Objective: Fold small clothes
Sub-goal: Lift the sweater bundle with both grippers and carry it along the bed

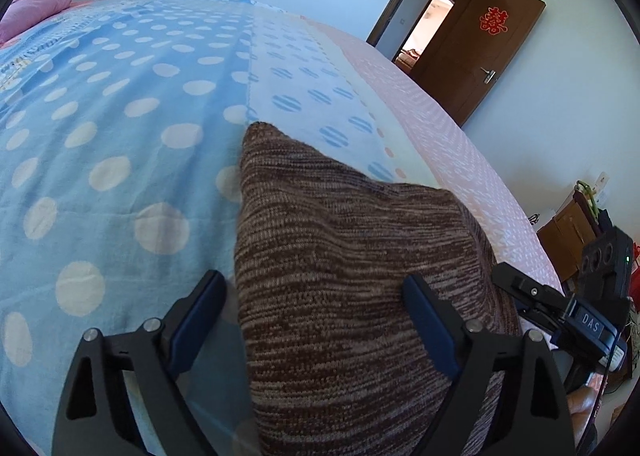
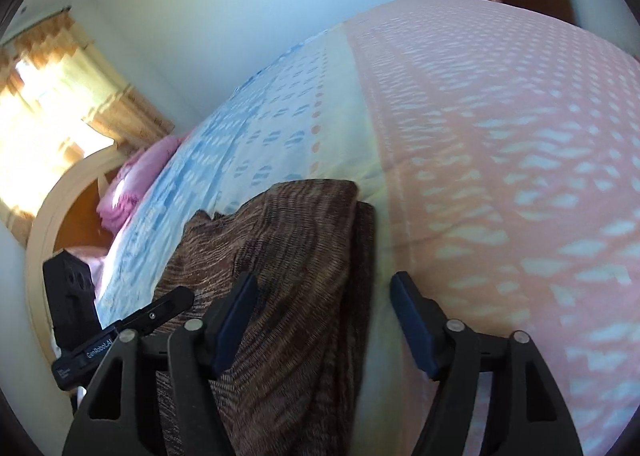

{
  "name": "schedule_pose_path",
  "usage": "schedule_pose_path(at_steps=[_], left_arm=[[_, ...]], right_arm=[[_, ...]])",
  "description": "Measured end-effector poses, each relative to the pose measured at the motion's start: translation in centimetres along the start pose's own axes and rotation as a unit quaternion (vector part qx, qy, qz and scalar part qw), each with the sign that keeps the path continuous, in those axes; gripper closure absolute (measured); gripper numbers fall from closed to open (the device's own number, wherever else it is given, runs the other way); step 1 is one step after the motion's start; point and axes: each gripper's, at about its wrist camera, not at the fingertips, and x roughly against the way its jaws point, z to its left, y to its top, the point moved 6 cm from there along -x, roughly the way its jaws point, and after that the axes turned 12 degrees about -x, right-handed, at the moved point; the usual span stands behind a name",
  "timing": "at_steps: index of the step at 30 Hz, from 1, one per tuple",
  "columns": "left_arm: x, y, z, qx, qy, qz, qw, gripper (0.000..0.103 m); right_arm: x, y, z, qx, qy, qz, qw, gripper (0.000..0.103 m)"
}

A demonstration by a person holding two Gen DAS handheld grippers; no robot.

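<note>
Both grippers gape wide, gripping nothing. Brown knit garment (image 1: pixel 344 280) lies folded on polka-dot bedspread (image 1: pixel 120 128), lower centre of frame, running between left gripper (image 1: pixel 316 332) fingers; right gripper (image 2: pixel 324 324) straddles its right edge.

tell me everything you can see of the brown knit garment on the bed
The brown knit garment is a mottled dark-and-tan marl, soft and thick-looking. It lies folded in layers on the dotted bedspread, one corner pointing up the bed, stacked edges showing in the right wrist view. It sits between both open claws; whether either claw touches it is unclear.
</note>
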Motion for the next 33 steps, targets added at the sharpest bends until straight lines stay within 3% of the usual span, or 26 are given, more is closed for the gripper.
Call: schedule_pose_path(at_steps=[5, 6, 8, 9, 11, 12, 13, 16, 20, 26, 33], left_arm=[[0.2, 0.1, 0.2, 0.013, -0.029, -0.009, 0.9995, 0.004], [0.2, 0.1, 0.3, 0.02, -0.037, -0.012, 0.999, 0.002], [0.3, 0.2, 0.4, 0.027, -0.046, -0.017, 0.9984, 0.002], [0.3, 0.2, 0.3, 0.025, -0.046, -0.017, 0.9985, 0.003], [0.3, 0.2, 0.2, 0.024, -0.037, -0.018, 0.9989, 0.01], [0.4, 0.1, 0.3, 0.027, -0.035, -0.019, 0.9988, 0.021], [0.4, 0.1, 0.5, 0.033, -0.036, -0.02, 0.9986, 0.034], [0.4, 0.0, 1.2, 0.054, -0.045, -0.024, 0.9973, 0.05], [0.5, 0.1, 0.8, 0.046, -0.038, -0.027, 0.9979, 0.058], [1.5, 0.2, 0.2, 0.026, -0.045, -0.047, 0.9975, 0.067], [7.0, 0.3, -2.5, -0.017, -0.036, -0.108, 0.9933, 0.069]], right_arm=[[-1.0, 0.1, 0.6, 0.01, 0.025, 0.023, 0.999, 0.032], [-1.0, 0.0, 0.7, 0.009, 0.032, 0.025, 0.999, 0.038], [-1.5, -0.6, 1.1, 0.005, 0.058, 0.05, 0.997, 0.062], [-1.7, -0.8, 1.2, 0.002, 0.066, 0.056, 0.996, 0.068], [-1.6, -1.0, 1.6, 0.014, 0.058, 0.046, 0.997, 0.074], [-1.4, -1.0, 1.7, 0.019, 0.055, 0.038, 0.998, 0.077], [-1.3, -1.2, 1.9, 0.025, 0.049, 0.031, 0.998, 0.078], [-0.9, -1.5, 2.7, 0.053, 0.025, 0.009, 0.998, 0.079], [0.3, -2.2, 4.2, 0.102, -0.023, -0.032, 0.994, 0.081], [4.1, -4.7, 7.9, 0.175, -0.082, -0.097, 0.976, 0.082], [10.7, -7.4, 10.9, 0.185, -0.093, -0.17, 0.964, 0.082]])
